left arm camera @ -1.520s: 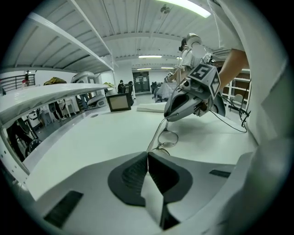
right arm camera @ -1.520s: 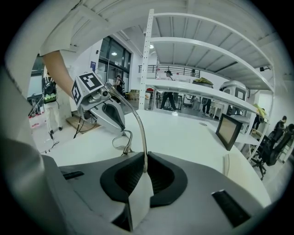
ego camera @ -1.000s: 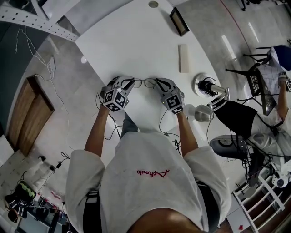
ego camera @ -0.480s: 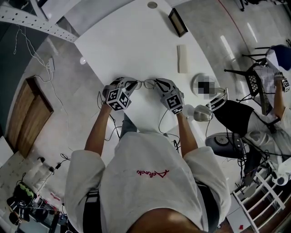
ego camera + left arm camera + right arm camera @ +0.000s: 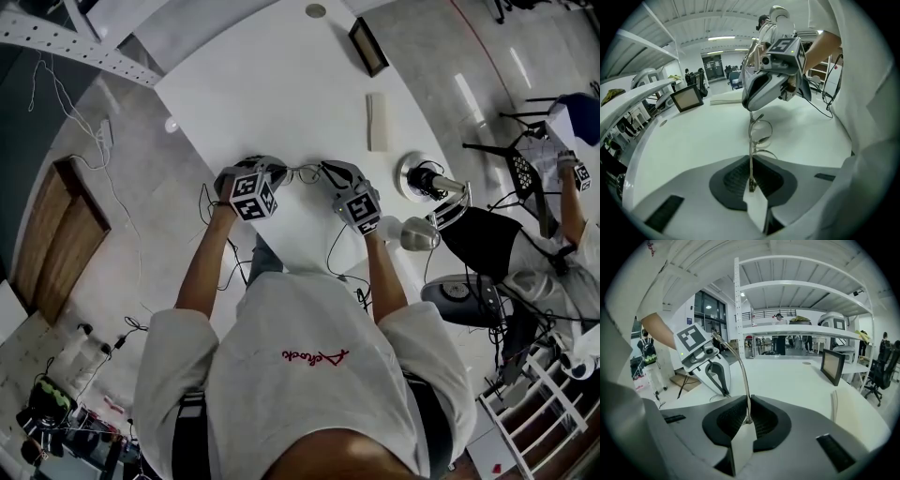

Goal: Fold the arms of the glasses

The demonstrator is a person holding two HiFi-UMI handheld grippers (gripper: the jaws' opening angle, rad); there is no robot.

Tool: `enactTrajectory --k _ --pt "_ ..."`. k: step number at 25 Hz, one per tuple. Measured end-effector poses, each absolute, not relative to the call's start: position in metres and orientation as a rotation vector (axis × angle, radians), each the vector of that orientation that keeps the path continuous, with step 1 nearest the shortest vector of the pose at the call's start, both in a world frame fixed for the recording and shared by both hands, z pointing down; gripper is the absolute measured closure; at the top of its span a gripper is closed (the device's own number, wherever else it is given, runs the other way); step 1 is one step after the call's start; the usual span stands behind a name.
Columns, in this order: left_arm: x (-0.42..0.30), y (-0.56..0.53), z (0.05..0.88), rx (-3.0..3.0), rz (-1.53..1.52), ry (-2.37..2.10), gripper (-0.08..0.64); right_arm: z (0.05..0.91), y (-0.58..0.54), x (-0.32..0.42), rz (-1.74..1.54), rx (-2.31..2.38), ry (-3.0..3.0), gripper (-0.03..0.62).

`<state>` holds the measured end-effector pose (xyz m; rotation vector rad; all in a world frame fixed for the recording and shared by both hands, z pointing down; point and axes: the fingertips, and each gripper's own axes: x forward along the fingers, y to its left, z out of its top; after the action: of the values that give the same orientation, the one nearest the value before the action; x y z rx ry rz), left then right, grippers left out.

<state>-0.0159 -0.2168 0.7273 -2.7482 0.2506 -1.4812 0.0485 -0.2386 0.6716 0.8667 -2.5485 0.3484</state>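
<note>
Your left tool clamped on frame end of glasses; your right tool clamped on thin arm. Glasses hang between tools, over near edge of desk. Risks: swing arm off hinge line and wire bends; slack grip lets frame twist, slip, drop onto desk.

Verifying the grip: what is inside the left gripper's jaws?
A thin metal bar of the glasses is pinched in the left gripper, with a lens rim just beyond. The far end of the glasses is covered by the right gripper, so it cannot be seen.
</note>
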Motion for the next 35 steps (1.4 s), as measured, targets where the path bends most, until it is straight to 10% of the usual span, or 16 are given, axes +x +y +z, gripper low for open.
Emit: enactTrajectory --k 35 --pt "-0.082 -0.194 0.697 -2.906 -1.065 0.938 0.480 0.726 -0.212 -0.007 -0.320 0.246 -1.934 0.565"
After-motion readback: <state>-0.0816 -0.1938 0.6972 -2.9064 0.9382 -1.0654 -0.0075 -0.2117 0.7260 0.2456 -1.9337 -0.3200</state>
